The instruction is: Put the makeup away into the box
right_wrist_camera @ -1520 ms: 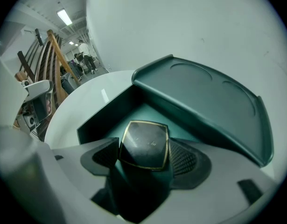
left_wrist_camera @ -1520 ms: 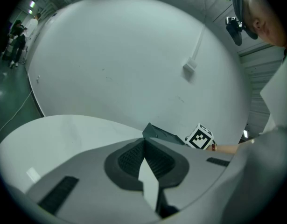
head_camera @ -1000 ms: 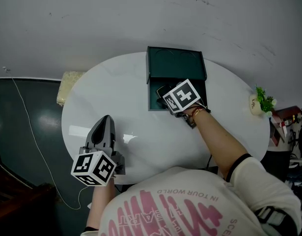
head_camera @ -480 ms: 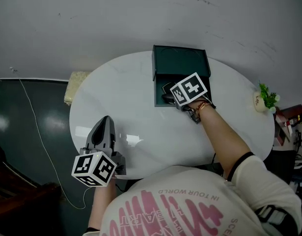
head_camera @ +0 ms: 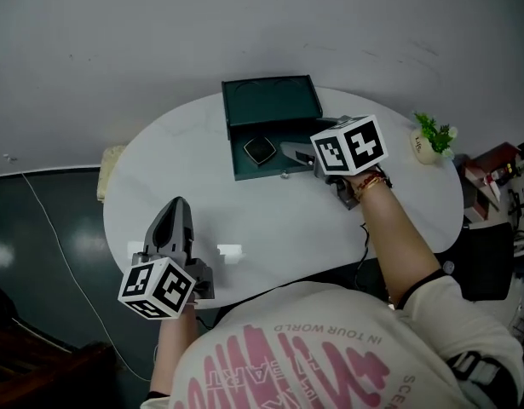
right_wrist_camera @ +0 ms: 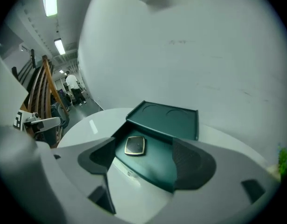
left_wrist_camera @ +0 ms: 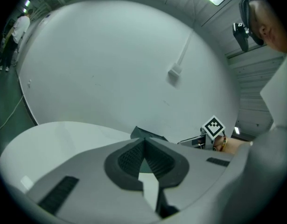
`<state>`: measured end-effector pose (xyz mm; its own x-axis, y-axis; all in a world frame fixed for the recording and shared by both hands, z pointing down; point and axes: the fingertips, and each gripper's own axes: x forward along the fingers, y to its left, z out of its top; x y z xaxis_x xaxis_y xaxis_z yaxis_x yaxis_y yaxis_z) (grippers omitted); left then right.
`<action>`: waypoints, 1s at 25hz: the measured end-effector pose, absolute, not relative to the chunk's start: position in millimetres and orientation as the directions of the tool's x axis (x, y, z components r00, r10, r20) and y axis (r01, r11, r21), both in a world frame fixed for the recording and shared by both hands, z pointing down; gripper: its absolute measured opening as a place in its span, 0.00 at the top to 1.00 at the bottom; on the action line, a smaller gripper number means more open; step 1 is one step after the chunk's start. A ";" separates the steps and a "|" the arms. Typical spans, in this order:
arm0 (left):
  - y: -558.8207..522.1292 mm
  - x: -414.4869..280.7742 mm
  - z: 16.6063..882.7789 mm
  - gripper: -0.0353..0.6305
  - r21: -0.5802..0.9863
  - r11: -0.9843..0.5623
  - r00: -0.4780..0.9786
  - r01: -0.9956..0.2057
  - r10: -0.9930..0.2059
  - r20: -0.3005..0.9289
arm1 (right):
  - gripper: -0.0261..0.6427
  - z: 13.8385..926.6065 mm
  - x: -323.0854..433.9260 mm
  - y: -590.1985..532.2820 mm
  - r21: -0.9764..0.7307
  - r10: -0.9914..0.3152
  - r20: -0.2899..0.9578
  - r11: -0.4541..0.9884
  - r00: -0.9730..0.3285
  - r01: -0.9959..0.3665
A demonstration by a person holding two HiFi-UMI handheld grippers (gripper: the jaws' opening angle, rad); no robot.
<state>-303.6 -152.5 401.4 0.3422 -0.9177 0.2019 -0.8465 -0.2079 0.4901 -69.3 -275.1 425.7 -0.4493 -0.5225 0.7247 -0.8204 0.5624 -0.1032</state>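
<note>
White oval tabletop [head_camera: 270, 224] stands before a pale wall [head_camera: 244, 24]. At its 12 o'clock sits a dark green box [head_camera: 283, 165], lid [head_camera: 272, 100] swung back, with 1 makeup compact [head_camera: 260, 150] lying flat on its floor toward 9 o'clock. Right gripper [head_camera: 290, 152] hangs over the box's 3 o'clock edge; its jaws have just been opening and stand spread, nothing between them. Left gripper [head_camera: 177, 207] hovers at 7 o'clock, jaws pressed together, empty.
</note>
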 end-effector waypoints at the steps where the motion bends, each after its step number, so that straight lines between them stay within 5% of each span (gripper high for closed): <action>1: -154.0 -294.3 399.8 0.94 0.491 -0.227 0.360 -0.841 -0.912 0.197 | 0.38 422.9 -56.7 -271.4 -0.101 -0.537 0.721 0.543 -0.438 -0.833; 12: -156.5 -219.0 384.2 0.94 0.473 -0.318 0.440 -0.822 -0.882 0.172 | 0.38 462.3 37.5 -217.2 -0.091 -0.528 0.773 0.457 -0.352 -0.885; 25: -132.9 -183.5 386.9 0.94 0.471 -0.200 0.337 -0.859 -0.914 0.226 | 0.42 533.9 43.2 -211.3 -0.131 -0.418 0.823 0.520 -0.385 -0.844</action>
